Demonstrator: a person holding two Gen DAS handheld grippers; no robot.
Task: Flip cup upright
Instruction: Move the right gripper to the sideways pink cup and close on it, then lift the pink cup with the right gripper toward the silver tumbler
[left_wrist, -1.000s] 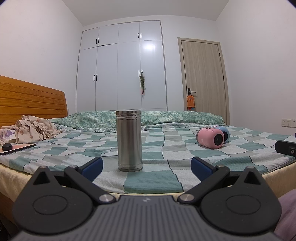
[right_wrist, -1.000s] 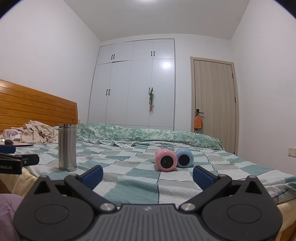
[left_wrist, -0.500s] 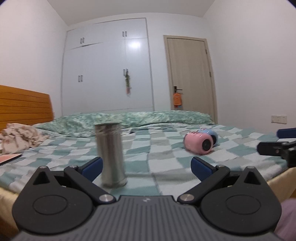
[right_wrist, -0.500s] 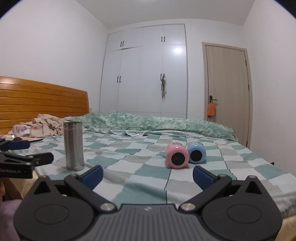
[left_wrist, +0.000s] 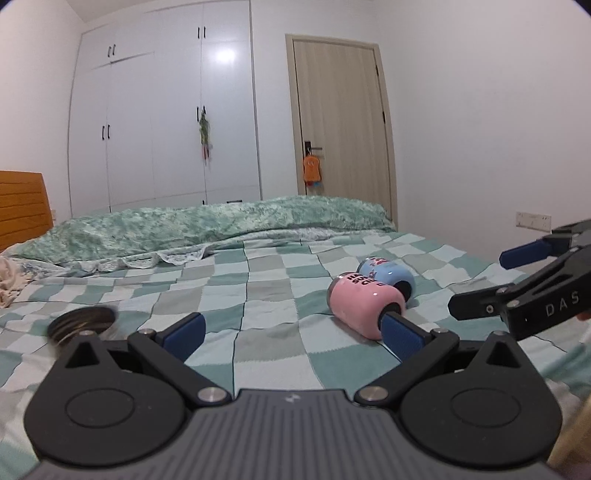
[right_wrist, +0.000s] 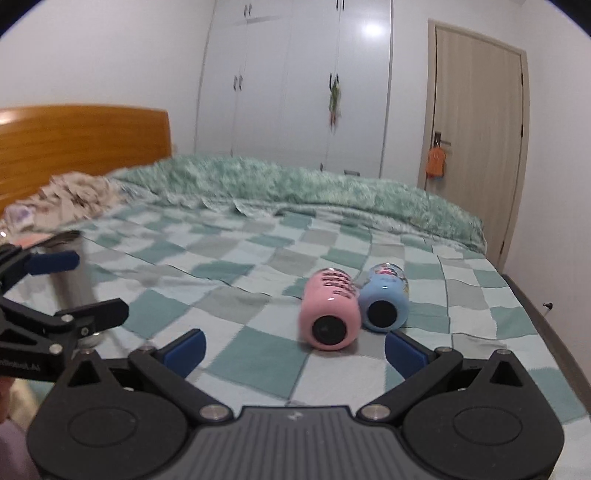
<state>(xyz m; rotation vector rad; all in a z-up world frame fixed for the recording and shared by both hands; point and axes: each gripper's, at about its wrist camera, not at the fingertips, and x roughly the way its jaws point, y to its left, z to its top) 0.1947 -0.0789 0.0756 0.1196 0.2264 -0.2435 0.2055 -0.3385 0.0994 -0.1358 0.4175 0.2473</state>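
My left gripper (left_wrist: 291, 332) had its blue-padded fingers spread wide apart with nothing between them, low in the frame over the green-and-white checked bedspread (left_wrist: 266, 295); its right pad overlapped, in the picture, the dark mouth end of the pink cylindrical cup (left_wrist: 360, 310), though I could not tell whether it touched. That pink cup lay on its side right of centre in the left wrist view, printed black lettering showing near its far end, and the pale blue cylindrical cup (left_wrist: 388, 275) lay on its side just behind it, the two side by side and apparently touching. My right gripper (right_wrist: 293, 349) was likewise spread open and empty at the bottom of its own frame, with the pink cup (right_wrist: 330, 314) and blue cup (right_wrist: 384, 304) just beyond its pads at centre, their dark round ends facing the camera. In the left wrist view my right gripper (left_wrist: 517, 277) reached in from the right edge, well apart from the cups. The tall stainless steel flask (right_wrist: 72, 288) stood upright at the left of the right wrist view, blurred, partly behind my left gripper (right_wrist: 74, 284); in the left wrist view only its round top (left_wrist: 83, 319) showed at lower left. At the back were a rumpled green quilt (left_wrist: 207, 229), white wardrobe doors (left_wrist: 166, 110), a beige door (left_wrist: 340, 118) with an orange hanging toy (left_wrist: 311, 170), and an orange wooden headboard (right_wrist: 81, 144) at left
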